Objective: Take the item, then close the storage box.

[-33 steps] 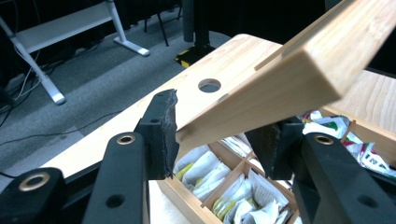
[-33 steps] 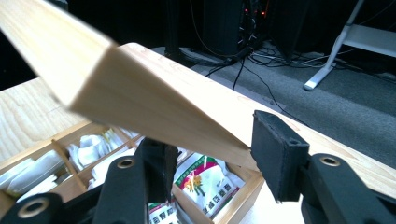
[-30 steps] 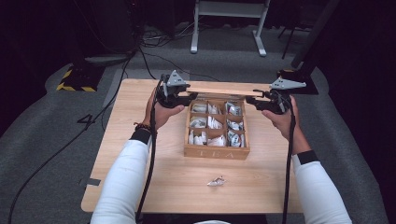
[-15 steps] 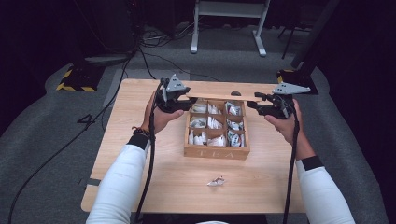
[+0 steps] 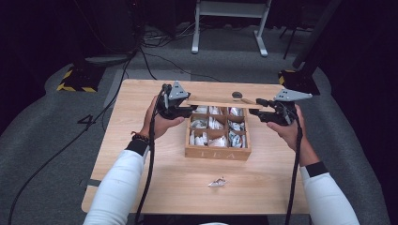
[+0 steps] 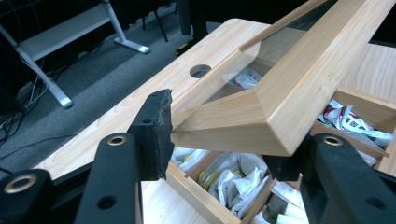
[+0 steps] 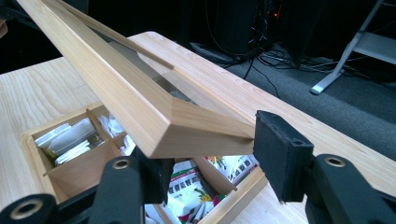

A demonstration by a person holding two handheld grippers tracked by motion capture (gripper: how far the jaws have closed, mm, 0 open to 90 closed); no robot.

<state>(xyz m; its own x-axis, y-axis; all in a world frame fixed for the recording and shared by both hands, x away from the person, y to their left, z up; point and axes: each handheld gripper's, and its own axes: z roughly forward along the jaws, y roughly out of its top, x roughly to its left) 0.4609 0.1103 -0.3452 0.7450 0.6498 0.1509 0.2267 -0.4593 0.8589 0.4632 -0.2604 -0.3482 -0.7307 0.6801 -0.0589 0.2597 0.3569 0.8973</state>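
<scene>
You have the lid point(image 5: 220, 100) lifted off the tea box point(image 5: 217, 151), level above its back edge; left claw point(image 6: 224, 140), jaws just easing apart, and right claw point(image 7: 205, 154) each pinch a corner; setting it on the tabletop point(image 5: 263, 187) remains

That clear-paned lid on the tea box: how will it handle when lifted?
The lid is probably stiff: its wooden frame looks thick, with mitred corners. The clear pane likely makes it fragile and heavier than bare wood. The smooth finish may slip in a grip.
</scene>
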